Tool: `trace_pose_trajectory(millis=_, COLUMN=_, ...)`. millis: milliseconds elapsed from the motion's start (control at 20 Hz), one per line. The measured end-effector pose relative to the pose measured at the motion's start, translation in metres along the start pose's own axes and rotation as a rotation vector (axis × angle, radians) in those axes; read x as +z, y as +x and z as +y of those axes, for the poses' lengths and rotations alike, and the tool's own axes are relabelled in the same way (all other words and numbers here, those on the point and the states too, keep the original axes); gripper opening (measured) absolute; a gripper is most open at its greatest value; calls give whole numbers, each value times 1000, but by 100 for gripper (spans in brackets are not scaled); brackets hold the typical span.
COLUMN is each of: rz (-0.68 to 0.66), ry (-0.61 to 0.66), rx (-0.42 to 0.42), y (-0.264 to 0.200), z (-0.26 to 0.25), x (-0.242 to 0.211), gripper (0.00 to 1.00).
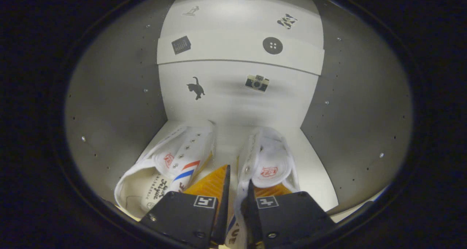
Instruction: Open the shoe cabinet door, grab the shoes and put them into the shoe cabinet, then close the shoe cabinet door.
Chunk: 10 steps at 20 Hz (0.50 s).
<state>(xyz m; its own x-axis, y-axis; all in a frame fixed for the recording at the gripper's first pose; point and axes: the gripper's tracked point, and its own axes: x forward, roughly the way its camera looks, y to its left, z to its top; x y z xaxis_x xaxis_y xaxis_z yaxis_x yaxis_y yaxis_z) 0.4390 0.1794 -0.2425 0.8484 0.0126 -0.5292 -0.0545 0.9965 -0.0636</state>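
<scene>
The hand-held gripper was inside the shoe cabinet, and its two fingers were nearly together, clamped on the inner side wall of the right shoe near its heel. This shoe stood on the cabinet shelf directly ahead of the fingers, with its long axis running away from the gripper toward the back panel, the toe near the back edge of the shelf. The left shoe lay just beside it, toward the left side of the shelf, with almost the same direction and a small gap between the two.

In my judgement both shoes were already placed, so the coming move was to release the grip and pull straight back along the axis of the shoe, without dragging it out.

The shelf was white and smooth. The back panel carried some small stickers, among them a cat and a camera. The side walls were grey with rows of small holes, and they left little room on either side.
</scene>
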Motion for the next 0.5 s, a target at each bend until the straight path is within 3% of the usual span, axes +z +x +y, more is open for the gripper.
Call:
trace_pose_trajectory(millis=300, rz=-104, ry=56, rx=13, y=-60, z=-1, x=4, gripper=65)
trace_pose_trajectory(millis=450, rz=-163, ry=28, rx=-6, y=-96, z=-6, x=-1, gripper=90)
trace_pose_trajectory(millis=500, rz=-177, ry=29, rx=-4, y=-108, z=-6, x=-5, gripper=90)
